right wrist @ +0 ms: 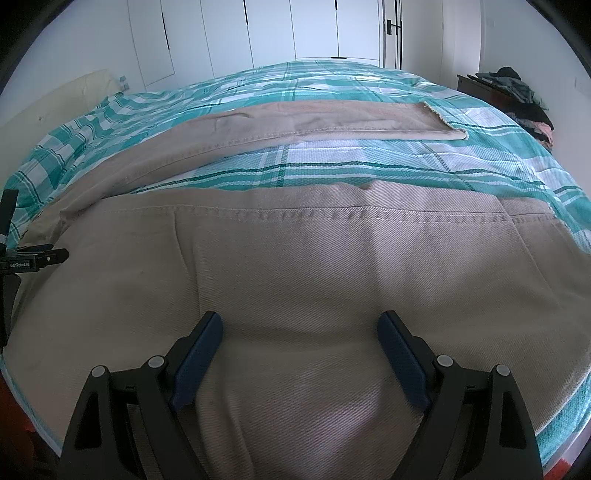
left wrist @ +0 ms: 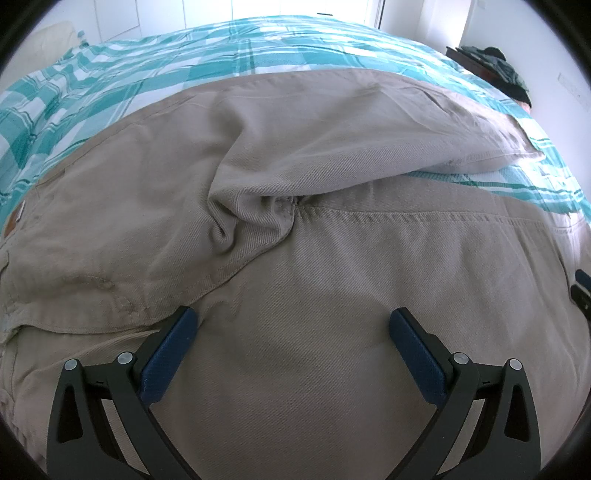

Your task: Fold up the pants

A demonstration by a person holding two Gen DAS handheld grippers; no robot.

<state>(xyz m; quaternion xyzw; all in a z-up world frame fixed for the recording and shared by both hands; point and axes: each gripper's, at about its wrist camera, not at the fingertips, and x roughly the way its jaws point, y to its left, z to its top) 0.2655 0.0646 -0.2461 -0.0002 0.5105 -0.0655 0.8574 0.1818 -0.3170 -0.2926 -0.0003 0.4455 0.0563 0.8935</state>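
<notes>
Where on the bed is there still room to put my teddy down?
Bare bedspread shows in the strip between the two legs of the pants, and beyond the far leg toward the wardrobe doors. Crowded: the near edge, under both open grippers, left and right.

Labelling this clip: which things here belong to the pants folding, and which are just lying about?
Job:
beige pants
left claw, open
right claw, open

Lying about:
clothes pile
checked bedspread
pillow
</notes>
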